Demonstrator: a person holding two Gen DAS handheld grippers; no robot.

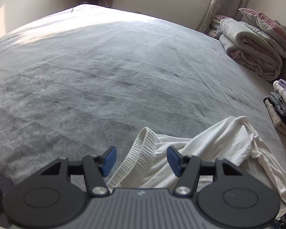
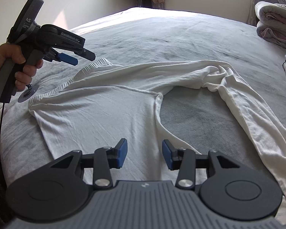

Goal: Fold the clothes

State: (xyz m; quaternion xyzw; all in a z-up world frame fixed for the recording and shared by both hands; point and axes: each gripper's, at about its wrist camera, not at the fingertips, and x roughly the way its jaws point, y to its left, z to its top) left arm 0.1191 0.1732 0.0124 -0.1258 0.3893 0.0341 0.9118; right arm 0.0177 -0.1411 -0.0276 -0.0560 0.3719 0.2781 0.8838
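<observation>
Two claws, left claw (image 1: 141, 159) and right claw (image 2: 144, 153), both apart, gripping nothing, above white pants (image 2: 97, 110) spread on grey bed (image 2: 162, 38).

Right wrist view: left gripper (image 2: 80, 57), side of its dark upper arm, white lettering "GenRobot.AI". Round disc at its rear: letters "AS" legible, smaller print beneath too small to read. Left wrist view: no legible text.

Ahead of the left fingers (image 1: 110, 161) the bed (image 1: 104, 72) lies bare; quilts (image 1: 251, 47) and folded clothes (image 1: 282, 105) crowd far right.
</observation>
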